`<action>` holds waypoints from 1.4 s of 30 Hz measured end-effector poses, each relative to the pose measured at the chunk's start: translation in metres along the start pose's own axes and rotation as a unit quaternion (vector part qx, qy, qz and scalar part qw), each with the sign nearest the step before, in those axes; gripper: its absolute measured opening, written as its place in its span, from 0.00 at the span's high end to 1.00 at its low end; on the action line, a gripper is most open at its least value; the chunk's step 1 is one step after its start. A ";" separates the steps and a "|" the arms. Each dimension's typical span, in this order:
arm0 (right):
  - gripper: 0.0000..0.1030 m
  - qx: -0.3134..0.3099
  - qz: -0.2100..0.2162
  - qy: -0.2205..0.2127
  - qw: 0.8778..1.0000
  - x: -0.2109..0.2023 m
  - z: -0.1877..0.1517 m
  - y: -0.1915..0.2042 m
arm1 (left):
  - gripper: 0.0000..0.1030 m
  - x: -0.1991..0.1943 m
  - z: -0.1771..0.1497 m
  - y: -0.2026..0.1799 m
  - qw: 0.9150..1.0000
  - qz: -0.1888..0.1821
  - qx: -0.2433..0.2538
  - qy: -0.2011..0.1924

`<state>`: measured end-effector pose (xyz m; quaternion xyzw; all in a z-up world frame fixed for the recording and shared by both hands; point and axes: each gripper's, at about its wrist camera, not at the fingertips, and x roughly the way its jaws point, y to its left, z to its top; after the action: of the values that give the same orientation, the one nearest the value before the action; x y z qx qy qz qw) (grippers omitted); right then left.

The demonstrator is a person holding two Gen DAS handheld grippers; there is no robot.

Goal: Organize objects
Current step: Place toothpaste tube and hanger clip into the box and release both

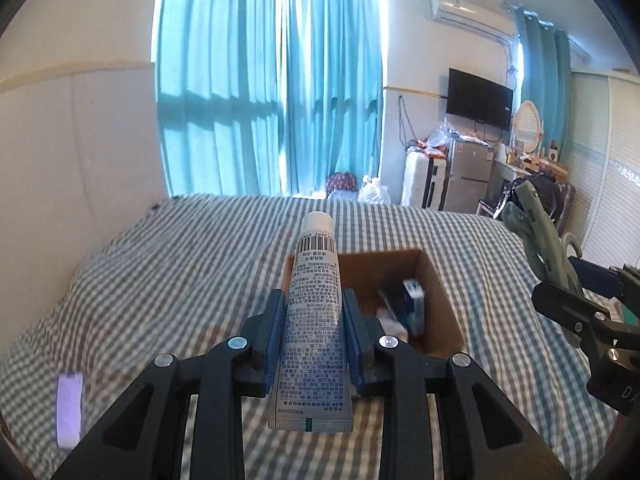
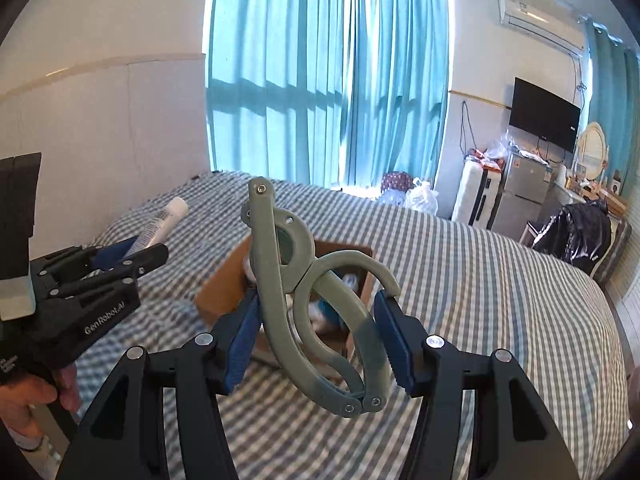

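Blue-and-white checked bedding (image 1: 160, 280) covers the bed that serves as the work surface, with teal curtains (image 1: 268, 80) over the window beyond it.

**Left tongs.** The left gripper (image 1: 314, 336) is closed on a white, grey-printed squeeze tube with a white cap (image 1: 314, 320). Its blue pads press the tube's mid-body on both sides. The cap points forward and away; the crimped end hangs back past the pads.

**Right tongs.** The right gripper (image 2: 316, 340) holds a grey-green folding plastic hanger of curved, riveted arms (image 2: 304, 288). The left pad bears on one arm. The right pad sits at the outer curve, and firm contact there cannot be confirmed.

**Container.** An open brown cardboard box (image 1: 440, 300) lies on the bedding just ahead of both tongs, to the right of the tube. It contains a small blue-and-white carton (image 1: 414, 300) and white, crumpled-looking items (image 1: 390, 320) that cannot be identified. Free floor space remains inside.

**Hazards.**
- The hanger is jointed. Its arms could pivot in the grip, swing, or slip out, most likely on the right side.
- The hanger looks long relative to the box opening and may catch the rim or tip the box on the soft bedding.
- Both tongs stand near each other over one opening; simultaneous lowering risks collision.
- Over-squeezing may deform the tube.

A lilac rectangular object (image 1: 69, 408) lies on the bedding, left of the left tongs.
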<state>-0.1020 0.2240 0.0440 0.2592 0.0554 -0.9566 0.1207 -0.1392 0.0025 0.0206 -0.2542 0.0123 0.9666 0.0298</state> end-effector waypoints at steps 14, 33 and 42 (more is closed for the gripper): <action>0.45 0.060 0.058 0.040 0.996 0.131 0.038 -0.019 | 0.73 0.122 0.019 -0.003 0.999 -0.011 0.015 0.038; 0.43 0.088 0.055 0.131 0.986 0.248 -0.004 -0.031 | 0.71 0.199 -0.028 -0.007 0.993 -0.051 0.029 0.101; 0.27 0.092 0.039 0.083 0.992 0.204 0.017 -0.038 | 0.28 0.174 -0.015 -0.004 0.995 -0.052 0.024 0.082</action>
<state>-0.2909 0.2164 -0.0442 0.3492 -0.0328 -0.9277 0.1283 -0.2832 0.0145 -0.0782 -0.3319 0.0244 0.9392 0.0845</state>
